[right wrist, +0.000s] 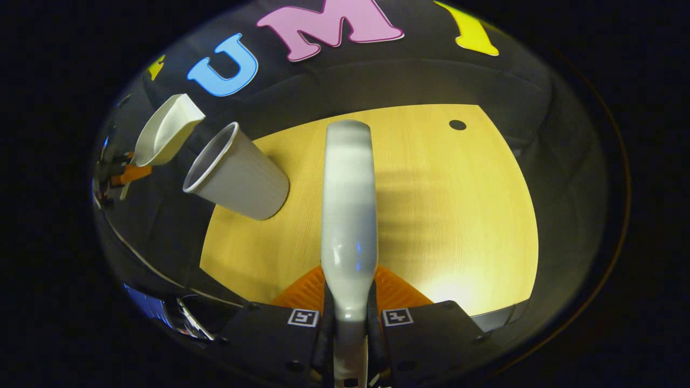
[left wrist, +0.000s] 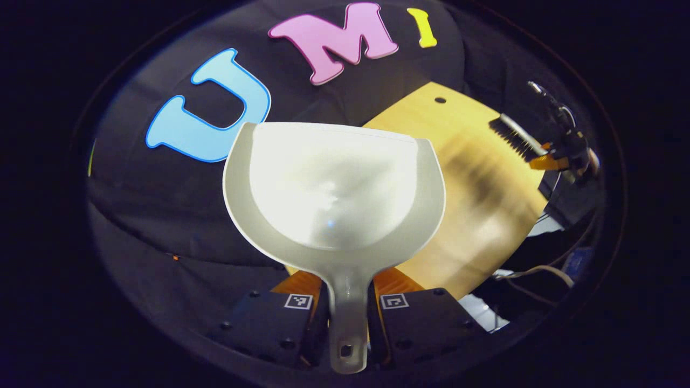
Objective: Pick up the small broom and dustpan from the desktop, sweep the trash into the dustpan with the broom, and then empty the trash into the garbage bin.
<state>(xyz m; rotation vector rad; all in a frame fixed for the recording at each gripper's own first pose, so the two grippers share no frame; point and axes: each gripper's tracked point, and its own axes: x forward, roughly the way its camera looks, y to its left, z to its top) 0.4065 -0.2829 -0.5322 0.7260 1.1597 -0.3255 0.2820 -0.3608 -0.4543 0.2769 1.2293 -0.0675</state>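
In the left gripper view, the left hand-held gripper [left wrist: 345,318] sits at the near bottom edge, and its two fingers press from both sides on the thin handle of the white dustpan [left wrist: 334,188]. The dustpan's open scoop faces the camera and its inside looks empty. It is lifted, with the yellow wooden worktop [left wrist: 485,215] behind it on the right. Farther away, at the far right of this view, the right hand-held gripper [left wrist: 560,156] holds the small broom [left wrist: 515,134], whose dark bristles hang above the worktop's edge.

In the right gripper view, the right hand-held gripper [right wrist: 349,323] is at the near bottom, narrowed on the grey-white handle of the broom [right wrist: 349,215], with both fingers touching it. The broom runs straight away from the camera over the worktop [right wrist: 458,215]. At the far left of the worktop stands the white garbage bin [right wrist: 237,175], cup-shaped, appearing tilted in this view with its open mouth toward the upper left. Just beyond the bin, near its mouth but apart from it, the dustpan [right wrist: 164,132] hangs in the air, held by the left hand-held gripper [right wrist: 129,173]. A small dark hole [right wrist: 457,125] is in the worktop's far right corner.
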